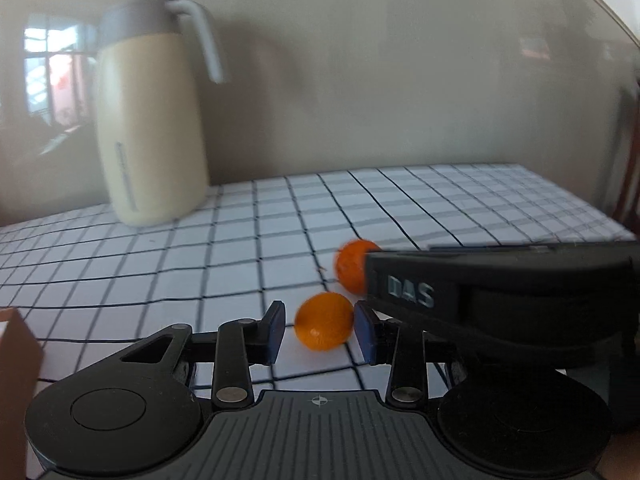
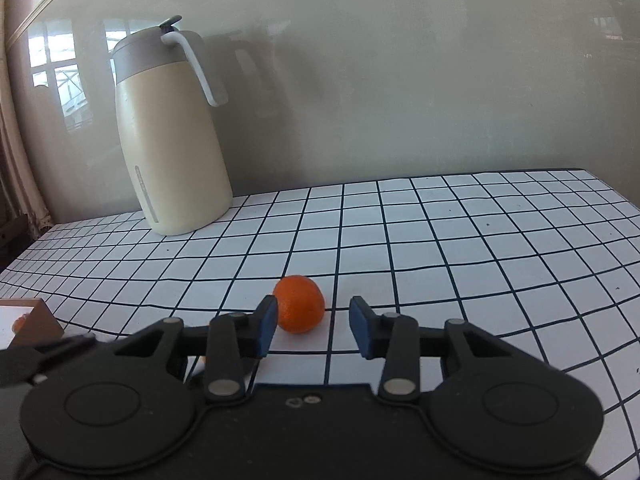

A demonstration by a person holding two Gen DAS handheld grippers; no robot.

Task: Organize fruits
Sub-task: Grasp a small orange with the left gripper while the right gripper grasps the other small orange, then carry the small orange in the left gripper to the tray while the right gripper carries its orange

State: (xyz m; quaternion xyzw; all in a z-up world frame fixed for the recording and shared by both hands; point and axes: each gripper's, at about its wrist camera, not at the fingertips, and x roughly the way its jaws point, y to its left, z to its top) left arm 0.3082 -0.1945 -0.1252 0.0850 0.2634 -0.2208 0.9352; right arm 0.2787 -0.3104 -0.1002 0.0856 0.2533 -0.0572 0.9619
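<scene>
In the left wrist view a small orange mandarin (image 1: 324, 321) lies on the checked tablecloth between my left gripper's (image 1: 320, 332) blue pads, which are open around it. A second mandarin (image 1: 352, 266) lies just beyond, half hidden by the black body of the right gripper (image 1: 500, 292), marked "DAS". In the right wrist view my right gripper (image 2: 313, 328) is open, and that mandarin (image 2: 299, 309) sits just ahead of the gap, close to the left pad (image 2: 267, 326). A brown box (image 2: 32, 322) at the far left holds an orange fruit (image 2: 19, 325).
A tall cream jug (image 2: 172, 136) with a grey lid and white handle stands at the back left against the wall; it also shows in the left wrist view (image 1: 152, 120). The checked table (image 2: 480, 248) stretches right to its edge. The box corner (image 1: 16, 356) is at the left.
</scene>
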